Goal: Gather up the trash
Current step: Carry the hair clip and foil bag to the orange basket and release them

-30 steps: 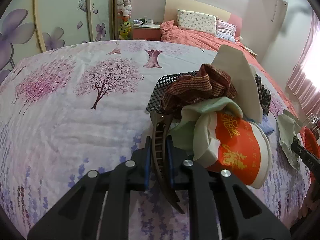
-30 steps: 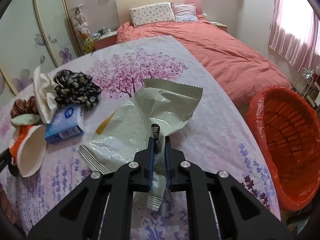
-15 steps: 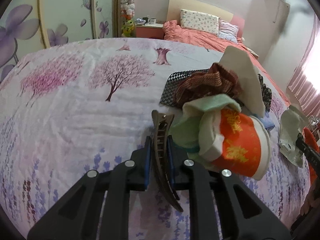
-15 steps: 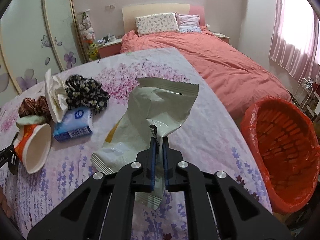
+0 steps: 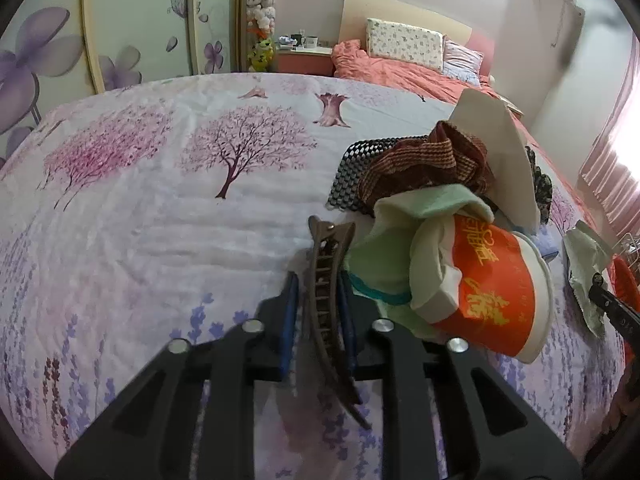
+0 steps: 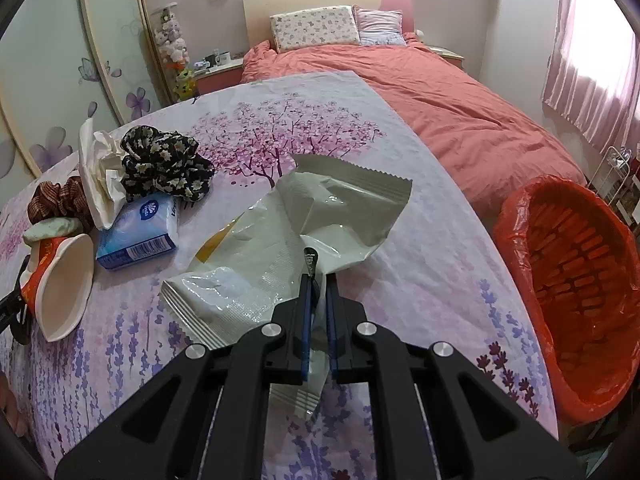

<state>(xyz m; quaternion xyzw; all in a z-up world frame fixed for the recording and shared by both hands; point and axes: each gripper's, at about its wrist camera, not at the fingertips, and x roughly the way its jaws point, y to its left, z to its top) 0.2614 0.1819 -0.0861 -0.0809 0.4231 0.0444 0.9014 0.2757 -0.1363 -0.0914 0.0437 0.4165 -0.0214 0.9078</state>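
The left hand-held gripper (image 5: 318,300) is closing on a brown plastic hair clip (image 5: 329,300) between its jaws. The right hand-held gripper (image 6: 316,300) pinches a crinkled silver-white foil wrapper (image 6: 280,240); a red mesh bin (image 6: 576,292) stands at three o'clock.

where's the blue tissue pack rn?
Right wrist view, left side: the blue tissue pack lies on the floral sheet, below the black floral scrunchie, between the tipped paper cup and the silver wrapper.
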